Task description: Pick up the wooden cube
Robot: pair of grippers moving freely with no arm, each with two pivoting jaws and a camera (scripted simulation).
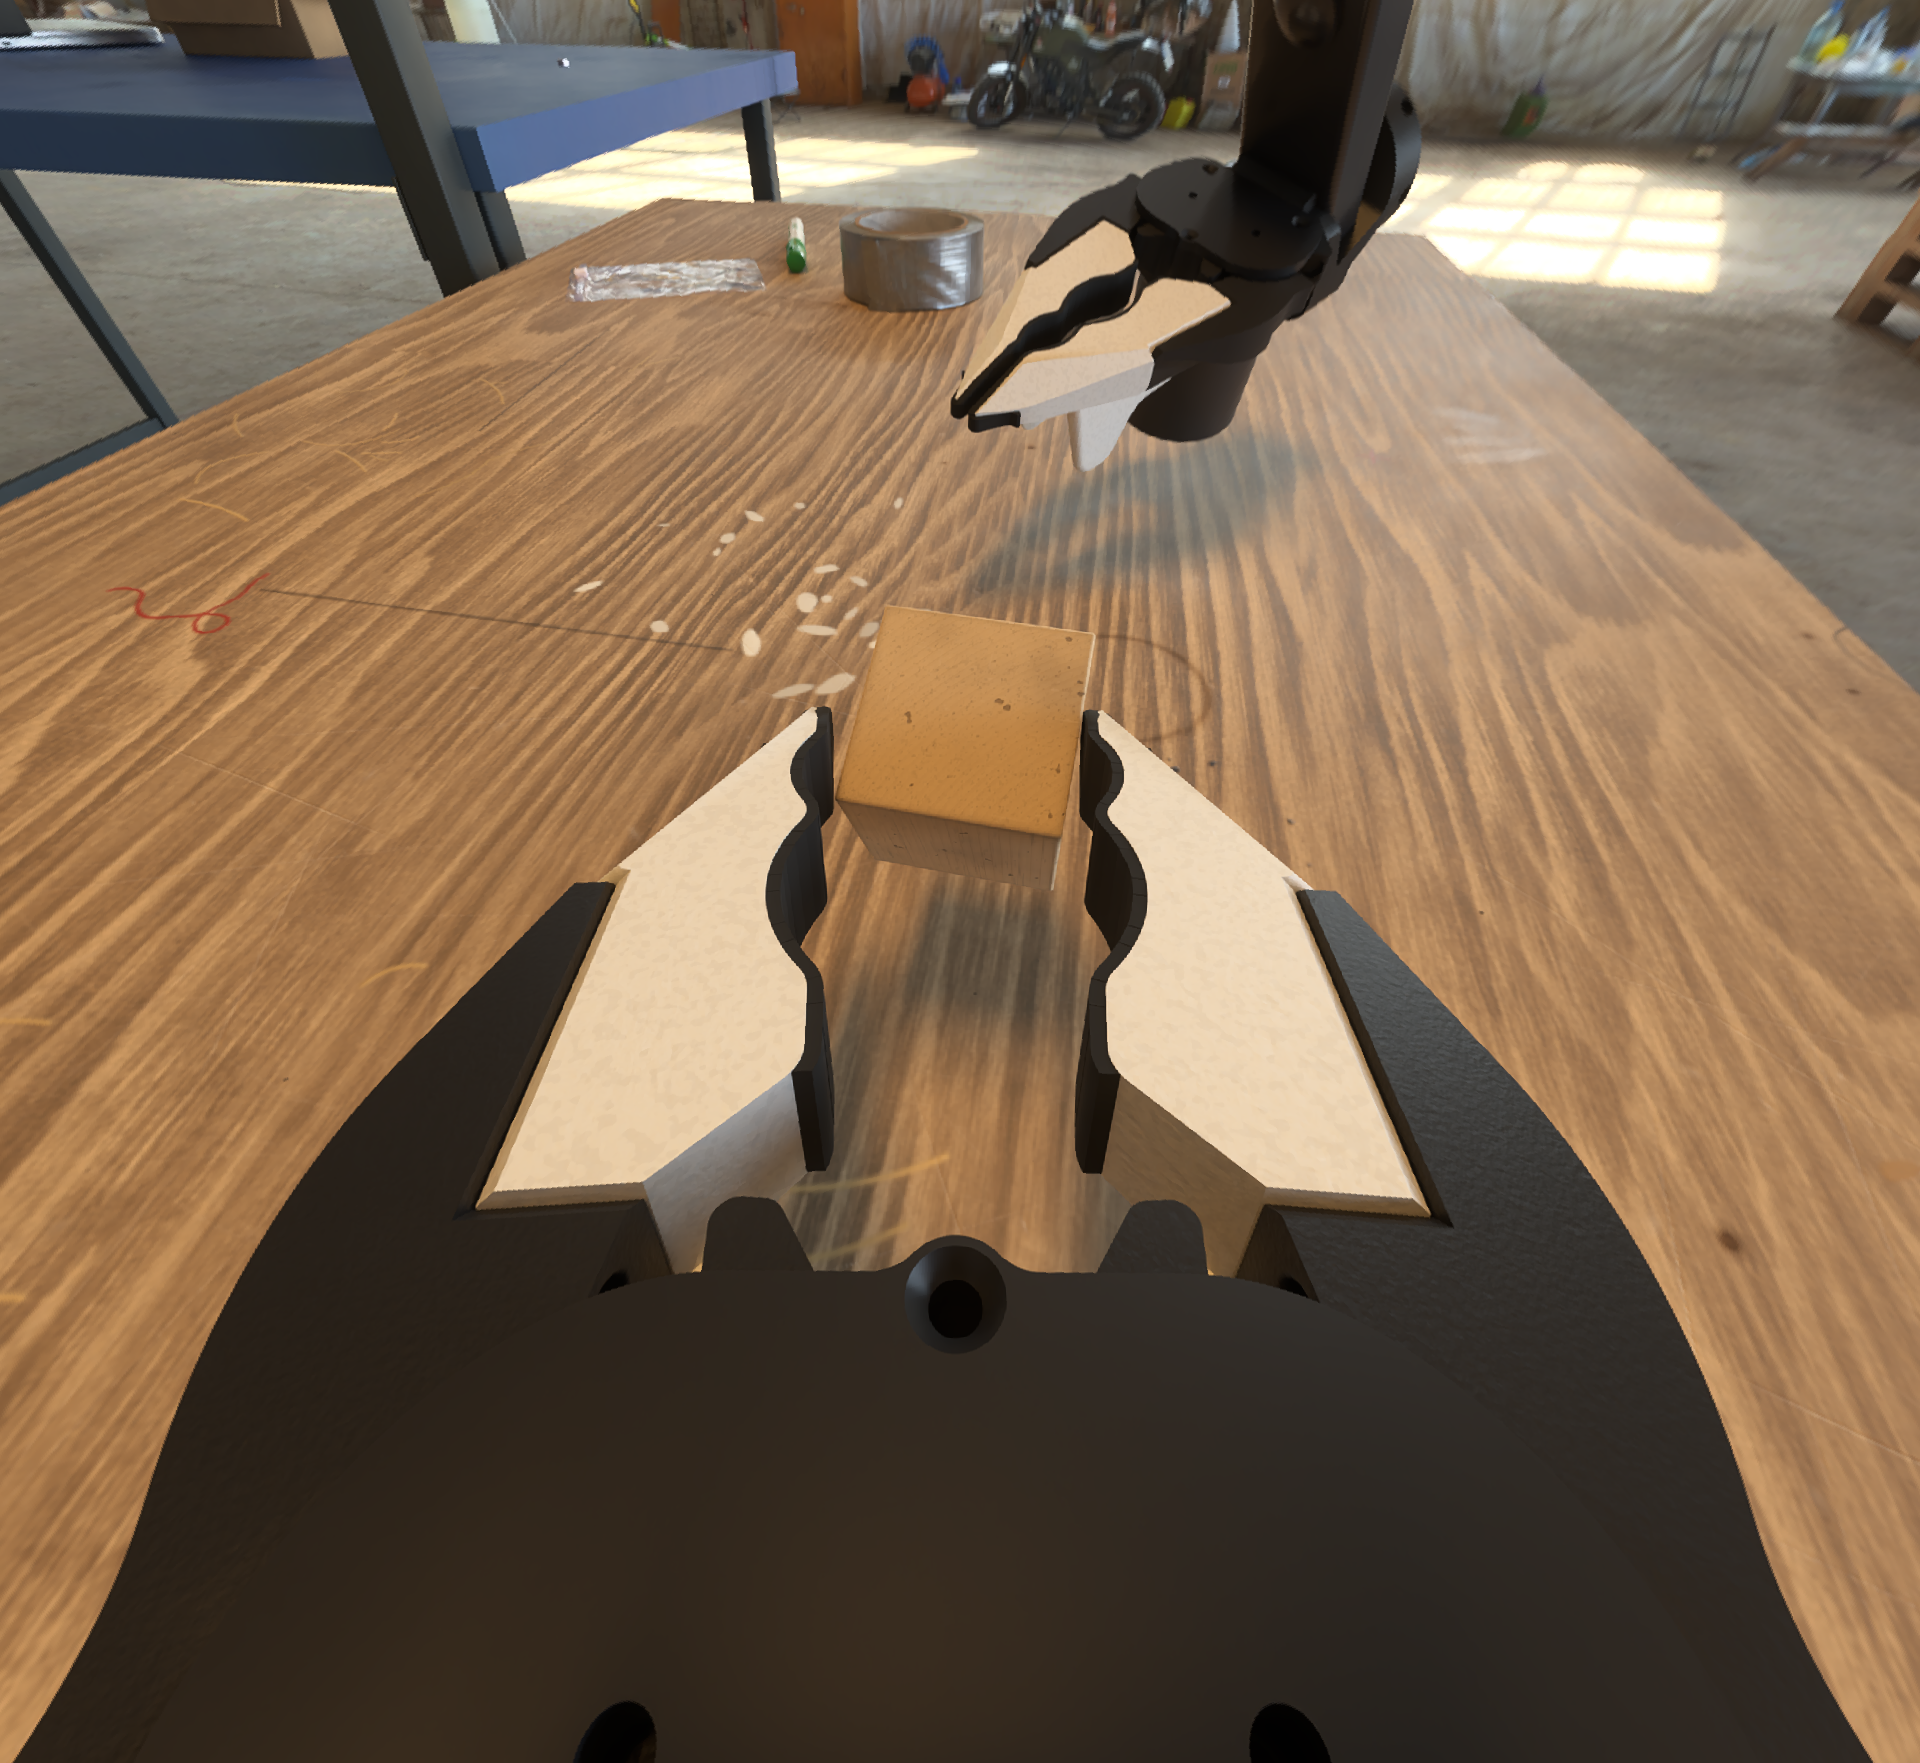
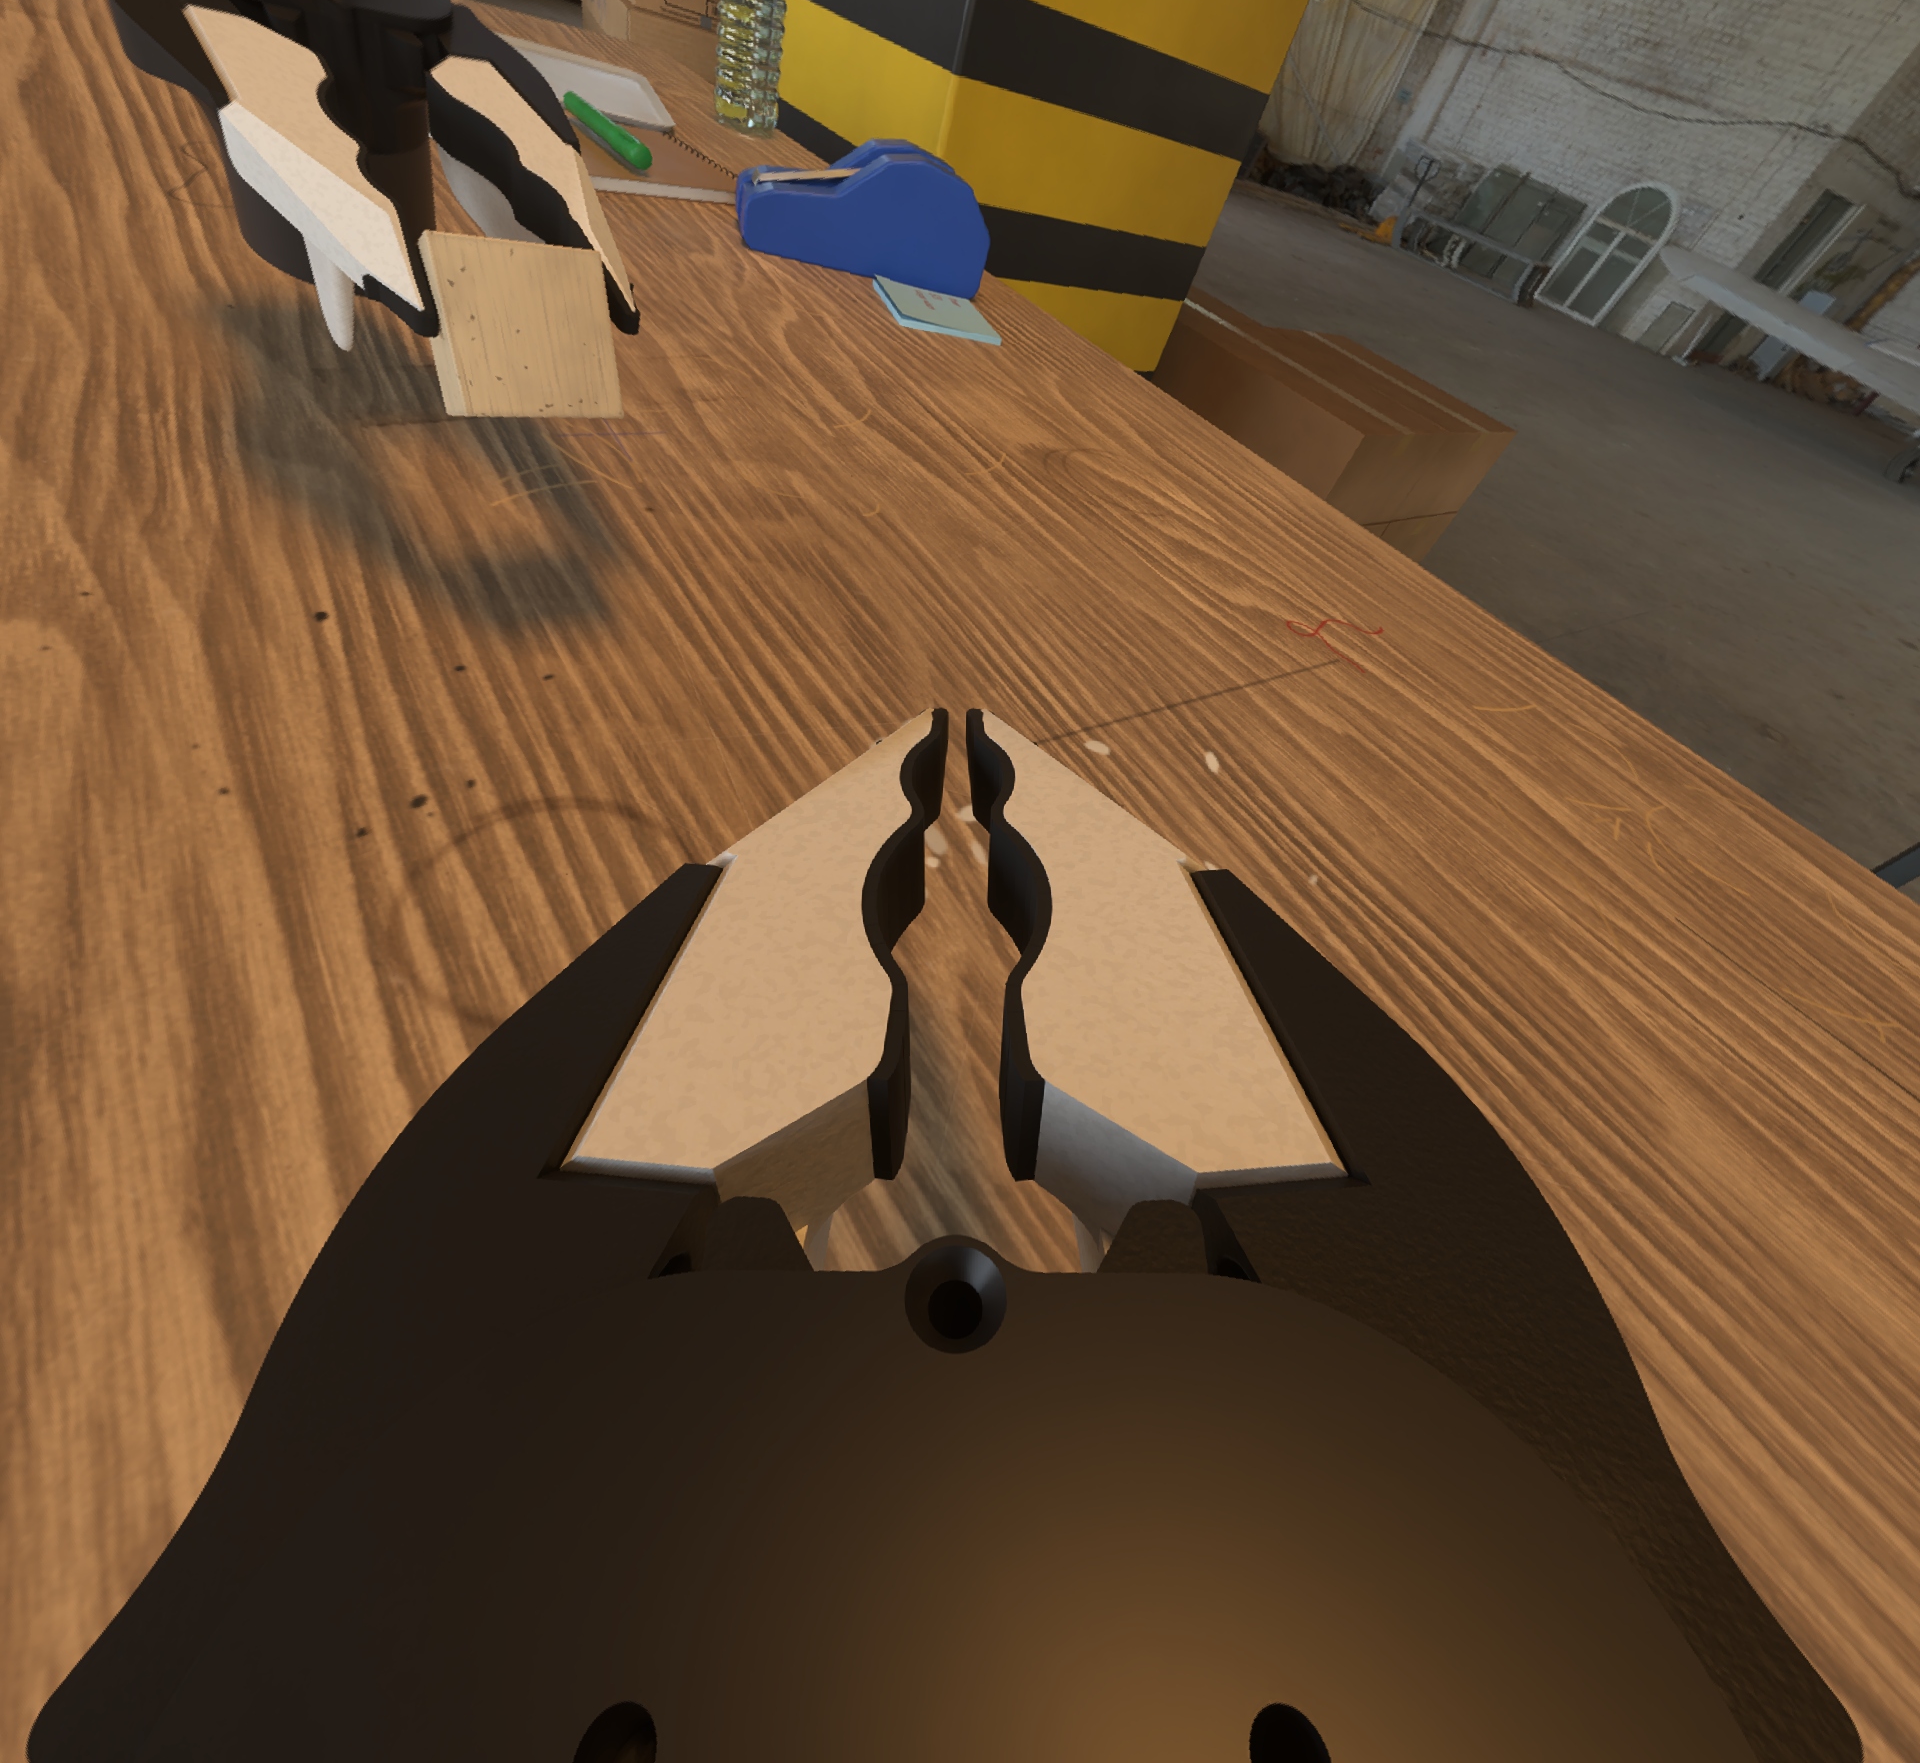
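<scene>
Table (image 1: 416,778): wood grain, cube shadow on it under the grip. Left gripper (image 1: 956,726) clamps the cube (image 1: 961,742) between its fingertips, cube tilted and seemingly just off the table. Right gripper (image 2: 956,721) hangs above the table, well apart, jaws nearly together, holding nothing. Tape roll (image 1: 911,259) at far end.
</scene>
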